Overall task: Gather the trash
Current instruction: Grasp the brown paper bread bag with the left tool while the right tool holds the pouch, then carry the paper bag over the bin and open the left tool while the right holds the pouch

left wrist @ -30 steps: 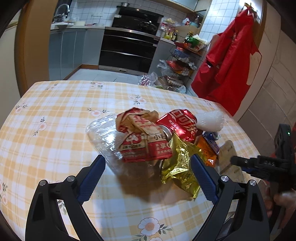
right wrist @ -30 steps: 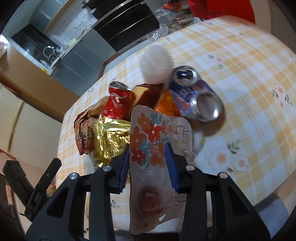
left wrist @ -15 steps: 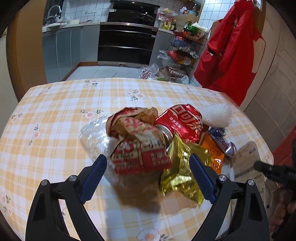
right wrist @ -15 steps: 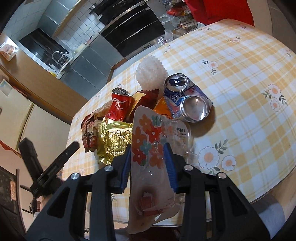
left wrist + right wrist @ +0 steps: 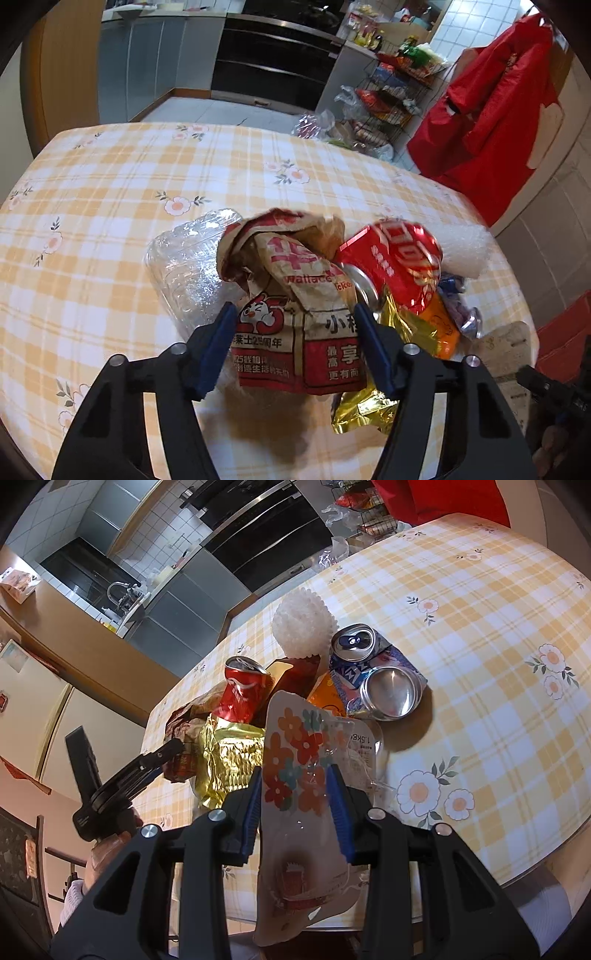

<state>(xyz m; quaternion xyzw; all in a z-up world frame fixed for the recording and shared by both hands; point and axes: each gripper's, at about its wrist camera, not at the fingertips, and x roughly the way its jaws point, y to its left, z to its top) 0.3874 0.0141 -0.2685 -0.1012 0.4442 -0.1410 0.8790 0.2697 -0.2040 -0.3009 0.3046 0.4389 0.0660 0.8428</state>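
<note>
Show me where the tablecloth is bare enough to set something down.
Bare tablecloth lies left of and beyond the clear plastic container, and right of the crushed blue can. The middle is crowded: paper bag, red can, gold wrapper.

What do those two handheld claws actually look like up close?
Both look alike. The left claw and the right claw each have two black plastic arms, angular with triangular cut-outs, joined by round silver bolts. The fingers end in bright blue ribbed pads. Seen from the right camera, the left tool has a black handle. No cables or markings show; what the person wears cannot be made out.
</note>
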